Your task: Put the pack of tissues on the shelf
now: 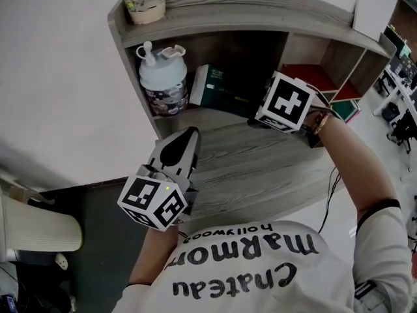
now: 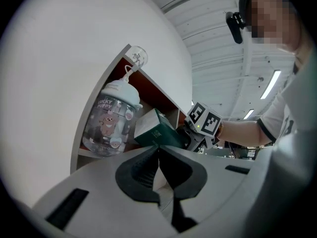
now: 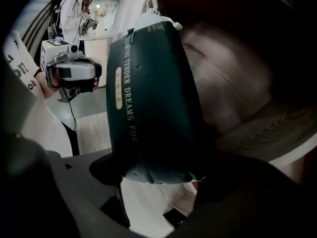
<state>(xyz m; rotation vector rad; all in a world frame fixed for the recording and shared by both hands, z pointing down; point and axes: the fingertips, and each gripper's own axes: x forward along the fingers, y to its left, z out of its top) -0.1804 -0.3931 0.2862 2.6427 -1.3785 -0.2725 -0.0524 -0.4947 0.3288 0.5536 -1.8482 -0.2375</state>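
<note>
Right tool (image 3: pixel 158 178) clenched on pack of tissues (image 3: pixel 153 98) inside shelf (image 1: pixel 260 168), jaws dim in shadow, left tool (image 2: pixel 159 150) closed, empty

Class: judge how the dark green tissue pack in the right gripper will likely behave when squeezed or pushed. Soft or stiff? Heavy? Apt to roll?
Probably soft: the tissue pack has a wrapper that crumples at the end where the right gripper clamps it. It is likely light, since it is gripped by that one end only. Its sides look flat, so it should slide rather than roll.
</note>
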